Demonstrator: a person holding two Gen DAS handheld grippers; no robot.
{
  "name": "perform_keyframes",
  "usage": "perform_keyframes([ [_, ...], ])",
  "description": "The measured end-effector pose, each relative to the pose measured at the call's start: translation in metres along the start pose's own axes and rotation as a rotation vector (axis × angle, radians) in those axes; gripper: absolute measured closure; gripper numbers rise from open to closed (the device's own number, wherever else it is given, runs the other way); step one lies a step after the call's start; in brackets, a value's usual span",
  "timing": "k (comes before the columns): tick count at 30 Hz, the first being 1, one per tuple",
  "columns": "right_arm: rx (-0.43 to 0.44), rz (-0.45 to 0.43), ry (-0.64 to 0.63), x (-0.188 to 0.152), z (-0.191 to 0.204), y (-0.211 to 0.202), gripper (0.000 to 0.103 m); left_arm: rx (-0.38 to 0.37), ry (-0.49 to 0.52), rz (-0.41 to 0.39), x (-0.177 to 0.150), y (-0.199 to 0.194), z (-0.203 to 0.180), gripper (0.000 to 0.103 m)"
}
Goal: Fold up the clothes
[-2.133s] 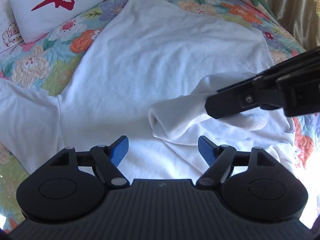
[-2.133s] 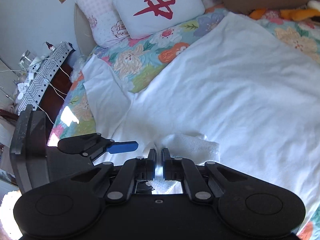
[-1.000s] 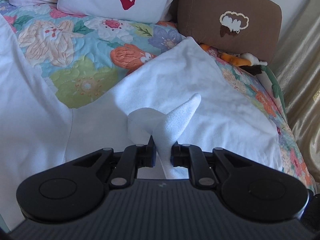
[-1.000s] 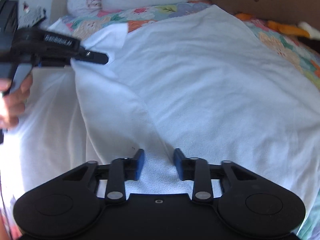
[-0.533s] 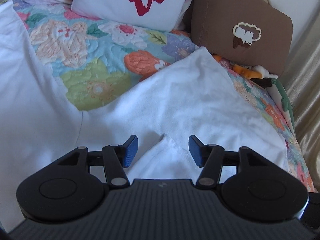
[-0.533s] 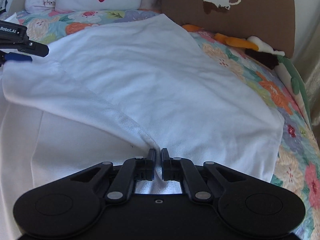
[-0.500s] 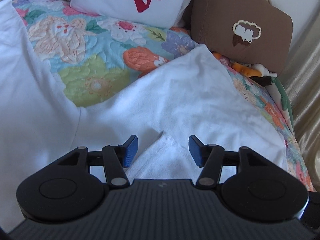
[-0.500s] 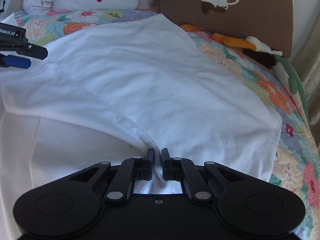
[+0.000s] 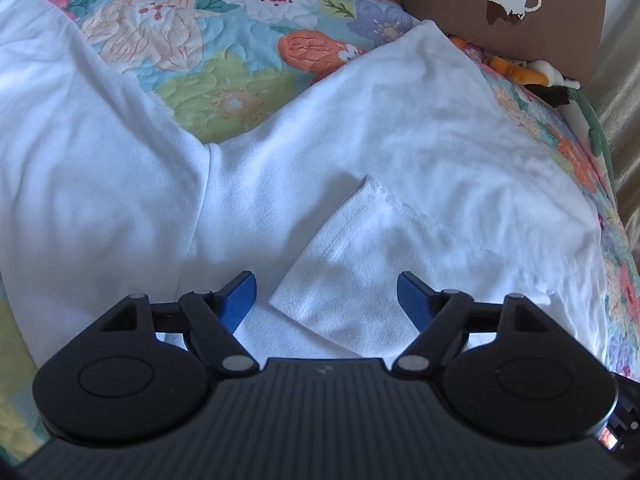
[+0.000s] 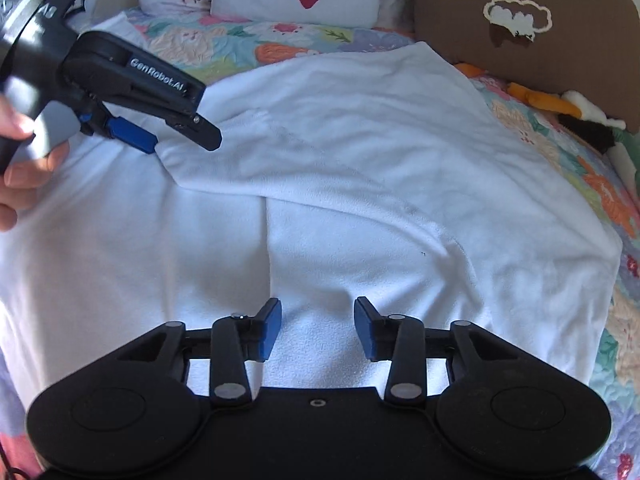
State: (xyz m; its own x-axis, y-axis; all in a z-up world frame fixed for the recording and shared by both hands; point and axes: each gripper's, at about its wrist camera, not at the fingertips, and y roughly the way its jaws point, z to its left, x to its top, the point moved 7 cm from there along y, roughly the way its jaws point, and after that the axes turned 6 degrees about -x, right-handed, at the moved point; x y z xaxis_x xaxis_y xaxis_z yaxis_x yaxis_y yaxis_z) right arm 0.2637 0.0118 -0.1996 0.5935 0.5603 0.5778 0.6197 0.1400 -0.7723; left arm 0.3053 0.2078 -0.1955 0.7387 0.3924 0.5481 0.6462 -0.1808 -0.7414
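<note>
Shirt point(image 9: 360, 152) lies flat beneath both spread grippers.

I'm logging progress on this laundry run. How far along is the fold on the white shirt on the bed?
Early. Done: the sleeve lies folded in over the white shirt, which is spread on the floral quilt. In hand: nothing; the left gripper and right gripper are both open, hovering over the cloth. Left: the other sleeve lies spread out to the side, and the body is unfolded.
</note>
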Motion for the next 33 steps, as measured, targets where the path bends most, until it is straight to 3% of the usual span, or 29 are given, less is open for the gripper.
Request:
perform_keyframes([
  [1,0.005,-0.005,-0.008,0.001,0.002,0.001,0.054,0.012,0.026,-0.005,0.001,0.001,-0.002,0.040],
  [2,0.012,-0.009,-0.011,0.002,0.004,0.003,0.053,0.025,0.051,-0.010,0.001,0.002,-0.005,0.073],
  [3,0.022,-0.012,-0.010,0.004,0.006,0.004,0.053,0.037,0.077,-0.016,0.002,0.003,-0.007,0.099],
  [6,0.042,-0.024,-0.021,0.003,0.007,0.010,0.055,0.058,0.125,-0.060,0.005,-0.002,-0.014,0.099],
  [9,0.059,-0.046,-0.032,0.004,0.004,0.008,0.096,0.056,0.145,-0.144,0.016,-0.021,-0.018,0.099],
  [12,0.102,-0.048,0.009,0.009,-0.002,-0.008,0.097,0.039,0.133,-0.218,0.031,-0.038,-0.015,0.099],
  [15,0.214,-0.043,0.045,0.016,-0.007,-0.033,0.097,0.069,0.130,-0.273,0.052,-0.043,-0.001,0.099],
  [19,0.355,-0.018,-0.007,0.016,0.006,-0.044,0.096,0.076,0.064,-0.240,0.062,-0.024,0.020,0.099],
  [24,0.368,0.018,-0.028,0.001,0.028,-0.029,0.089,0.197,0.103,-0.143,0.046,0.005,0.031,0.098],
  [26,0.372,-0.004,0.011,-0.001,0.025,-0.038,0.075,0.209,0.099,-0.132,0.043,0.008,0.034,0.098],
  [28,0.356,-0.041,0.052,-0.003,0.015,-0.051,0.055,0.214,0.097,-0.134,0.042,0.008,0.034,0.098],
  [33,0.314,-0.025,0.207,-0.026,-0.027,-0.066,0.054,0.248,0.105,-0.133,0.040,0.008,0.033,0.093],
])
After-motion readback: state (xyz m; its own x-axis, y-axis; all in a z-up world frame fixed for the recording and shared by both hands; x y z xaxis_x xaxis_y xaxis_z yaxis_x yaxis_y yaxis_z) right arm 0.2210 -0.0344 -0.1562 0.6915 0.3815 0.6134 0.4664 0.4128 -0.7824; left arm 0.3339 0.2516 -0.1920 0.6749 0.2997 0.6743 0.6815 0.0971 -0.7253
